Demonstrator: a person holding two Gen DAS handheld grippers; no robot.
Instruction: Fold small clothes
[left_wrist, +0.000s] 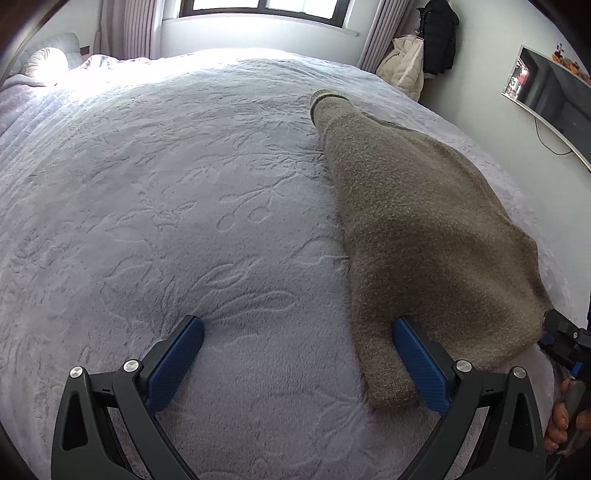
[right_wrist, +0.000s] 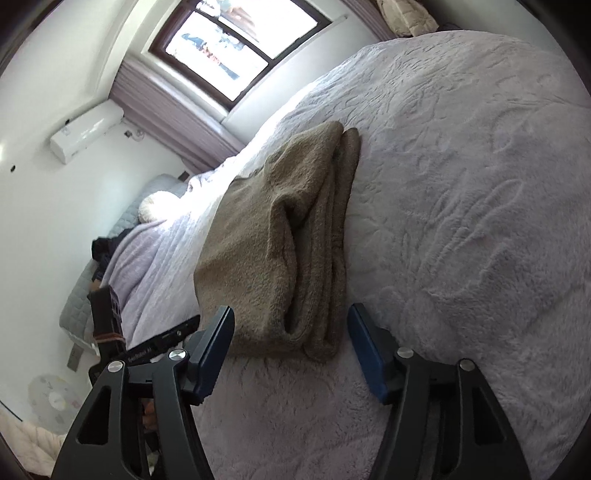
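Note:
A brown knitted sweater (left_wrist: 417, 221) lies folded lengthwise on the pale lilac bedspread (left_wrist: 184, 184), a cuffed sleeve end pointing toward the window. My left gripper (left_wrist: 295, 350) is open; its right finger (left_wrist: 421, 365) rests against the sweater's near corner, its left finger on bare bedspread. In the right wrist view the sweater (right_wrist: 280, 236) shows as stacked folded layers. My right gripper (right_wrist: 291, 347) is open, its fingers either side of the sweater's near folded edge, touching nothing I can see. The right gripper also shows at the left wrist view's right edge (left_wrist: 565, 339).
The bed fills both views. A window (left_wrist: 266, 7) and curtains lie beyond it, coats (left_wrist: 424, 55) hang at the far right corner, and a wall TV (left_wrist: 554, 99) is on the right. Pillows (right_wrist: 155, 203) and a wall air conditioner (right_wrist: 85, 129) show in the right wrist view.

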